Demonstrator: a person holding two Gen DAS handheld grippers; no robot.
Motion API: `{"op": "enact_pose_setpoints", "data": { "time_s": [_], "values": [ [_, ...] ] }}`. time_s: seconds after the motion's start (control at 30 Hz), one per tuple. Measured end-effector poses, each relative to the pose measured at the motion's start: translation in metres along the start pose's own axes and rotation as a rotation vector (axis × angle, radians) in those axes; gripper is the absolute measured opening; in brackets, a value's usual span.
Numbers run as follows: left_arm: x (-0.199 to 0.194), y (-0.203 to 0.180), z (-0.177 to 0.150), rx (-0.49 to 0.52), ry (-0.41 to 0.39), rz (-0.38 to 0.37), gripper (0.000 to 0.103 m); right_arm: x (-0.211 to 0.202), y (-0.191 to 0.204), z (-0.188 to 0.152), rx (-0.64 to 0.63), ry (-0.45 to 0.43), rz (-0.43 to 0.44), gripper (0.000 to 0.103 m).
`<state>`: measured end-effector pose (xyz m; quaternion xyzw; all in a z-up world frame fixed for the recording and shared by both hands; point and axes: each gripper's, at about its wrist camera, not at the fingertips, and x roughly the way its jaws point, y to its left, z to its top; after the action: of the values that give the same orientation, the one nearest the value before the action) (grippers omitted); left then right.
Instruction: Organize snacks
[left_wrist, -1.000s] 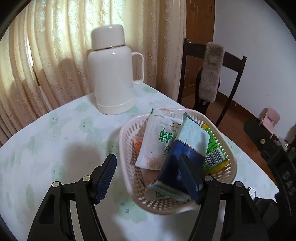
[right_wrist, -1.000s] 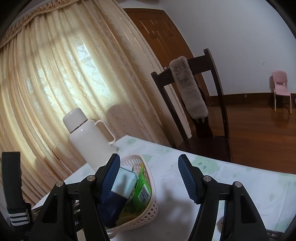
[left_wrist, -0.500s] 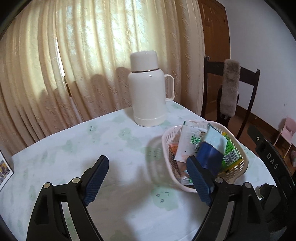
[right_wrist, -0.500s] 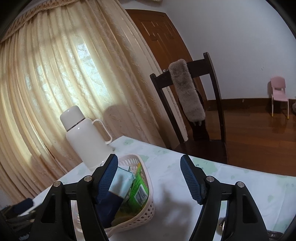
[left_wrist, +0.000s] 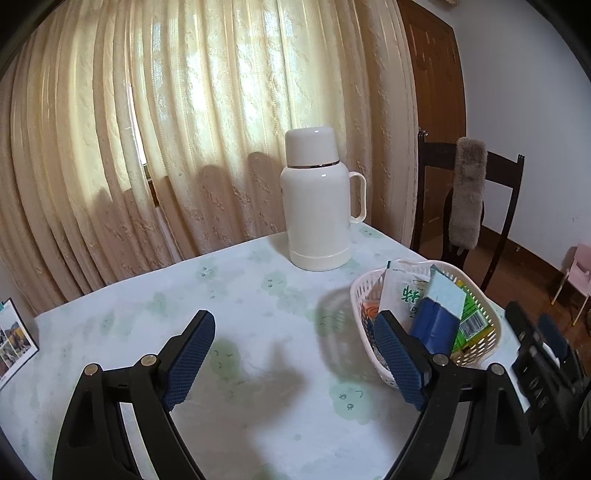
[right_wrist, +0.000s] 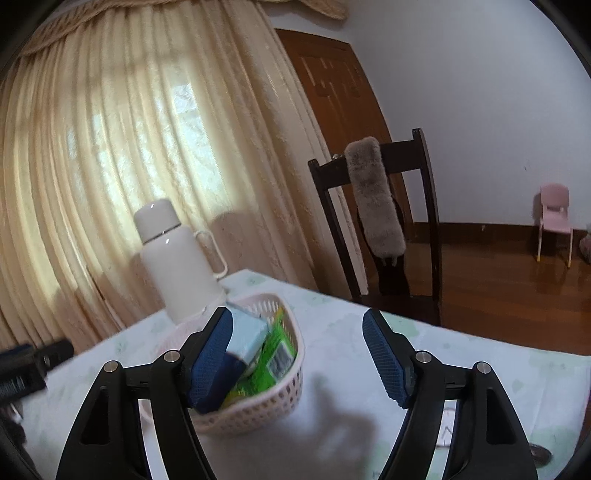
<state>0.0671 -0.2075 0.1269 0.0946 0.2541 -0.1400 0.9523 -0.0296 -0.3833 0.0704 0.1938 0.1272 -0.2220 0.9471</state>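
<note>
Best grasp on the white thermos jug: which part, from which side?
Take the white thermos jug by its loop handle, probably from the basket side, where the handle juts out. The body looks too broad and smooth for the pads; the jug stands upright, so the handle's vertical bar fits between level jaws.

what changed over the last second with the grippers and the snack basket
The left gripper pulled back from the basket, its jaws opening, nothing between them. The right gripper jaws also opened, empty. Basket, snack packets and thermos stayed put.
</note>
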Motion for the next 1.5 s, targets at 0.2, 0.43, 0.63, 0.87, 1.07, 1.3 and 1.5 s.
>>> {"op": "enact_pose_setpoints", "data": {
  "time_s": [0.2,0.43,0.63,0.87,1.07,1.3,1.5],
  "values": [
    [-0.012,-0.005,0.001,0.036,-0.042,0.015,0.089,-0.004,0.011,-0.01,-0.062,0.037,0.034,0.075],
    [-0.019,-0.004,0.004,0.043,-0.068,0.02,0.098,-0.007,0.018,-0.015,-0.102,0.06,0.065,0.081],
    [-0.018,-0.007,0.003,0.069,-0.081,0.06,0.101,-0.006,0.023,-0.018,-0.127,0.073,0.078,0.087],
    [-0.013,-0.009,0.0,0.087,-0.069,0.072,0.102,-0.007,0.035,-0.021,-0.186,0.08,0.102,0.09],
    [-0.01,-0.013,-0.002,0.102,-0.064,0.081,0.103,-0.006,0.035,-0.022,-0.186,0.092,0.108,0.091],
    [-0.007,-0.018,-0.005,0.131,-0.061,0.096,0.103,-0.007,0.037,-0.023,-0.204,0.087,0.106,0.091],
    [-0.004,-0.019,-0.007,0.137,-0.055,0.102,0.103,-0.008,0.039,-0.023,-0.205,0.087,0.105,0.091]
  ]
}}
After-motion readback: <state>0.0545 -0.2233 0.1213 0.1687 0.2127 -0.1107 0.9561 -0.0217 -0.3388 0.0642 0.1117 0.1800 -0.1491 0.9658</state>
